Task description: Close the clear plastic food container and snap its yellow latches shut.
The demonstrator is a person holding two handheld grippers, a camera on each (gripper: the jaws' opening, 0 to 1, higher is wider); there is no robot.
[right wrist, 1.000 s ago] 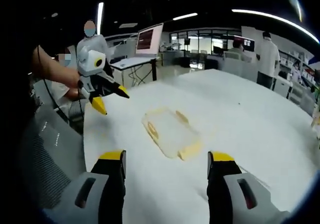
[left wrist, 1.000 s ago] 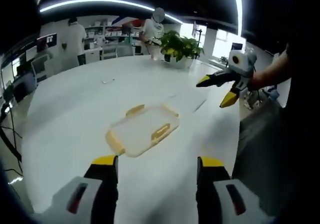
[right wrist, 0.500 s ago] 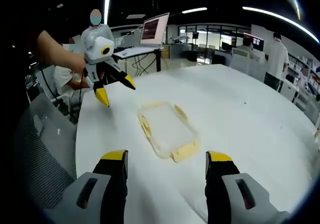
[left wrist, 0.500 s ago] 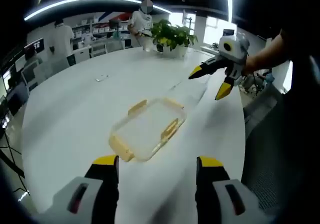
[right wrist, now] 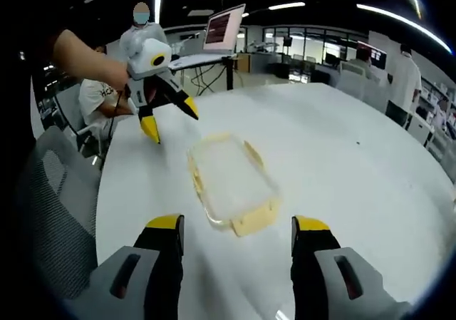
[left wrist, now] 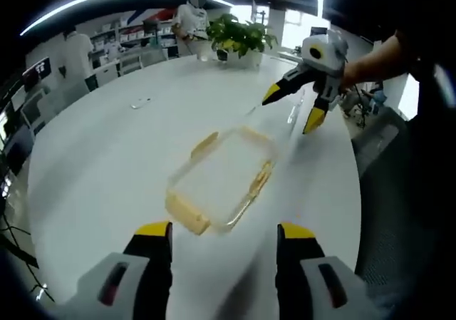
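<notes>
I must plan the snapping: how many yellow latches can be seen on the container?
3: near short end, right long side, far-left long side of the clear container. A fourth, at the far end, may be hidden.

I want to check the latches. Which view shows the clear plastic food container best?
The right gripper view: the clear plastic food container sits central, with yellow latches visible. The left gripper view shows it slightly blurred and tilted.

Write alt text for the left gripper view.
A clear plastic food container with yellow latches lies on a white table, just beyond the open left gripper. The right gripper, open, hovers past the container; a potted plant stands at the far edge.
</notes>
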